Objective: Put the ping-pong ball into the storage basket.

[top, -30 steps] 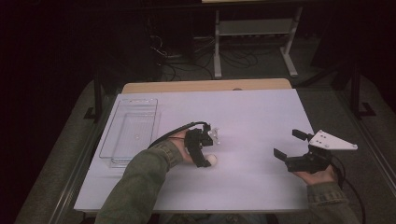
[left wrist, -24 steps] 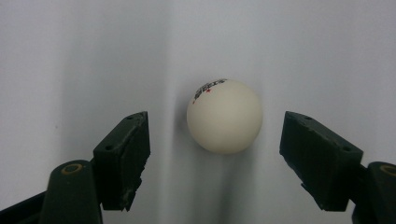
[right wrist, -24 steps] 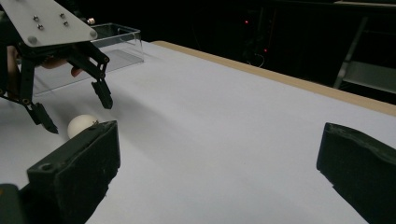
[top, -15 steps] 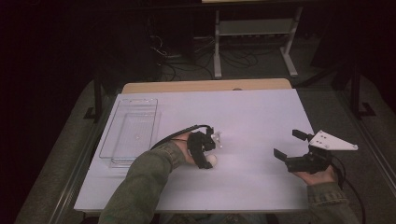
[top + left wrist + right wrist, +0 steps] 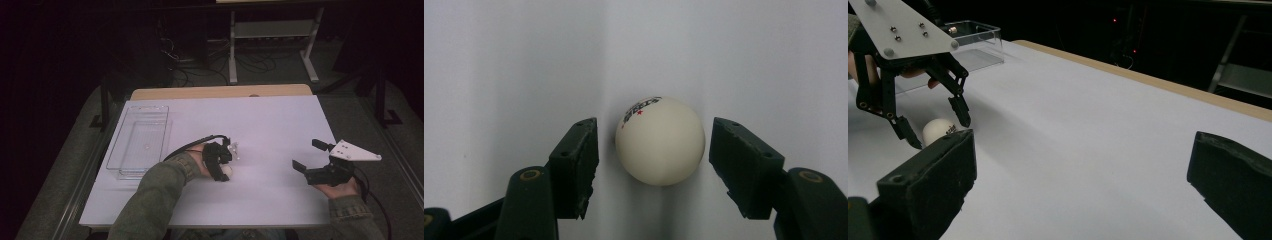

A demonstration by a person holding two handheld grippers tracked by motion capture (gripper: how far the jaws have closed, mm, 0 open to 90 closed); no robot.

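Left tool (image 5: 654,150) released, jaws astride white ball (image 5: 660,141) without touching, on tabletop (image 5: 270,125). Right tool (image 5: 314,157) released, well apart, holding nothing.

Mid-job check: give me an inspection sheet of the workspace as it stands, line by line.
Surface: white table top, tan strip along the far edge.
Job's things: white ball with printed logo, resting on the table between the left tool's jaws, gaps on both sides.
Clutter: clear plastic tray at the left, looks empty.
Grippers: left tool open around the ball; right tool open, holding nothing.
Cables: black cable loops from the left tool.
Surroundings: dark room, metal stand and floor wiring behind the table.
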